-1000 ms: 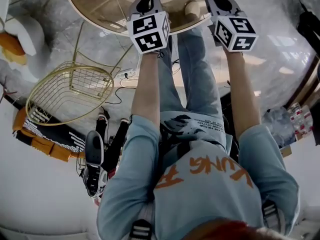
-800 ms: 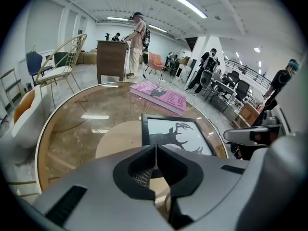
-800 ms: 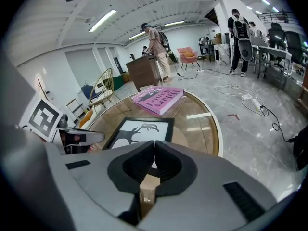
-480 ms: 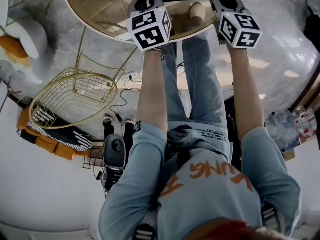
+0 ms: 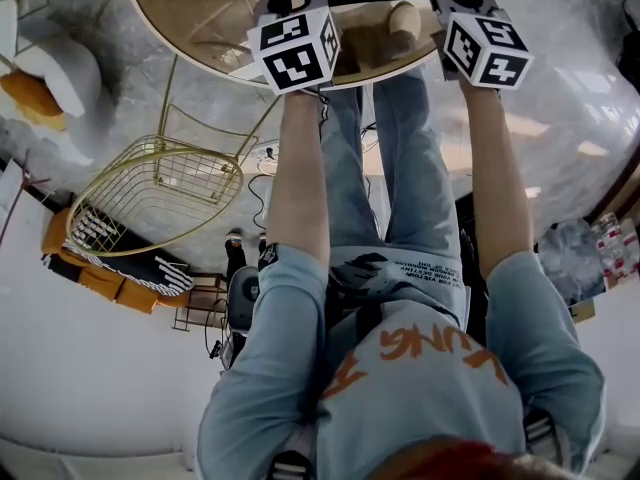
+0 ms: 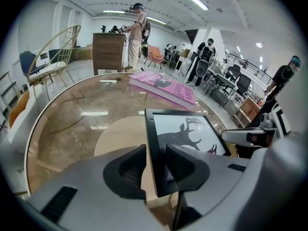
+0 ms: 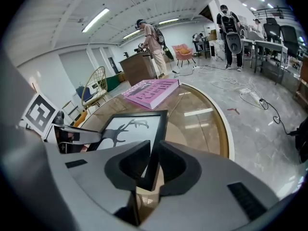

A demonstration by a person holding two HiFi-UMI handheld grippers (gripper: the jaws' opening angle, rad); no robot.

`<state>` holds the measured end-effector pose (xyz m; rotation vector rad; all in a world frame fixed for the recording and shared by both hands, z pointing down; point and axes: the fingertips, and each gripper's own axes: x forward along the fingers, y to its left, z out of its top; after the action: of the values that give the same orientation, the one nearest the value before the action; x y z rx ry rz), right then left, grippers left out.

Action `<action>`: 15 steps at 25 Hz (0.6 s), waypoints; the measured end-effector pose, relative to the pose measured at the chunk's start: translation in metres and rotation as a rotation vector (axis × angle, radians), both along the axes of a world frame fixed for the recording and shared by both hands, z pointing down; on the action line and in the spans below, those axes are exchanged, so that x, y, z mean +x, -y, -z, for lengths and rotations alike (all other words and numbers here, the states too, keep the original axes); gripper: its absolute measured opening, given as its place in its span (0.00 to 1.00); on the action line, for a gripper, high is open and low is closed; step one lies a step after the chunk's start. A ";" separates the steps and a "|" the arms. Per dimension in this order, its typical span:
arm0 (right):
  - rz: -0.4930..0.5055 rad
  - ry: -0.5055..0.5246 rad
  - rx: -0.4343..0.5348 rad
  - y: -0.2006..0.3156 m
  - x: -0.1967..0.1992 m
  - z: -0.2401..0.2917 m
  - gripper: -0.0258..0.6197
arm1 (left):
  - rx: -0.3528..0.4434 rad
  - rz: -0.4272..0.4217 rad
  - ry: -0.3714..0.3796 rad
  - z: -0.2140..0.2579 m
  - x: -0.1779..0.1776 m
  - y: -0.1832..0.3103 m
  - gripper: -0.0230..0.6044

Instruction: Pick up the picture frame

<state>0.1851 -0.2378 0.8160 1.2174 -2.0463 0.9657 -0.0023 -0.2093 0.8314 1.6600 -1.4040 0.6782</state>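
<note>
While the left hand-held gripper (image 6: 155,153) has just been opening its jaws and stands released, the frame (image 6: 185,134) has its left edge slotted between them, seemingly unpressed. The right hand-held gripper (image 7: 152,150) is clenched on the opposite edge. The frame therefore runs sideways from one to the other, upright over the desk (image 6: 67,124) and equally near both. By my judgement, the left one need only close where it is.

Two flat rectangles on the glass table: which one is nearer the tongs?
The black-rimmed picture frame with the antler silhouette, right up front. The pink book lies flat farther back.
</note>
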 end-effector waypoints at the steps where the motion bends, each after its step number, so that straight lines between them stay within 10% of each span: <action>1: -0.004 -0.001 0.003 0.001 0.000 0.000 0.14 | 0.001 -0.002 0.000 0.000 0.000 0.001 0.26; 15: -0.088 0.032 -0.061 0.011 -0.002 -0.007 0.16 | -0.008 0.007 -0.075 0.001 0.000 -0.001 0.23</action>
<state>0.1827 -0.2485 0.8229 1.2761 -1.9867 1.0871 -0.0021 -0.2084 0.8301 1.6568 -1.3512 0.6106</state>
